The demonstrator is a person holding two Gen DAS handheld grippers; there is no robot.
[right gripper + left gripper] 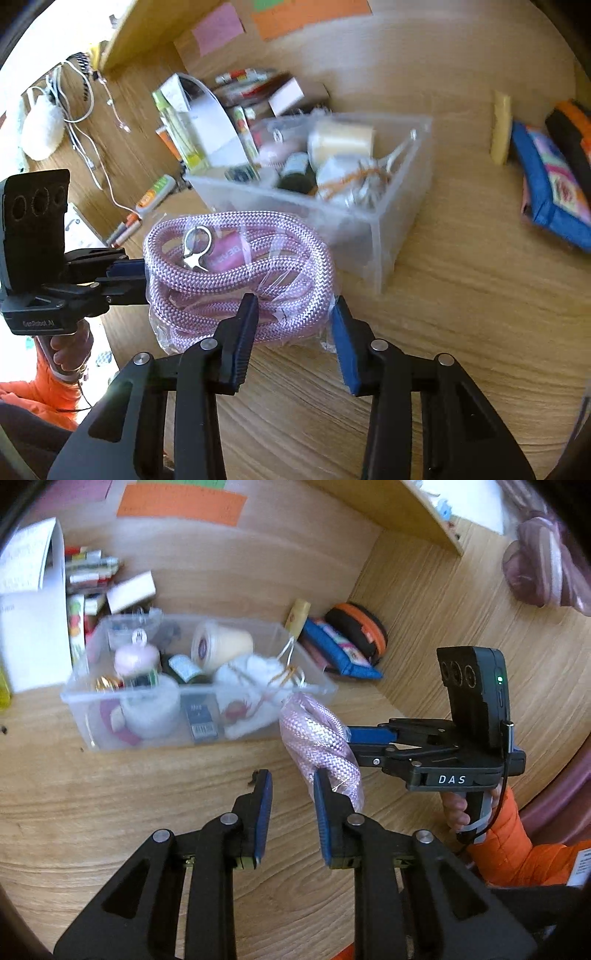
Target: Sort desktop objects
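A coiled pink braided rope in a clear plastic bag (236, 280) hangs above the wooden desk, in front of the clear plastic bin (369, 221). My right gripper (293, 306) has its jaws spread around the bag's near edge; whether they press it is unclear. In the left wrist view the bag (317, 746) sits at the right gripper's tips (349, 744). My left gripper (291, 786) is open, its right finger against the bag's lower end. In the right wrist view the left gripper (142, 278) reaches the bag's left side. The bin (199, 731) holds several small items.
Boxes and a white paper bag (33, 609) stand behind the bin at the left. A blue pouch (343, 650) and a black-and-orange case (362, 627) lie to its right by the wooden side wall. Cables, markers and a fluffy white thing (40, 125) lie at far left.
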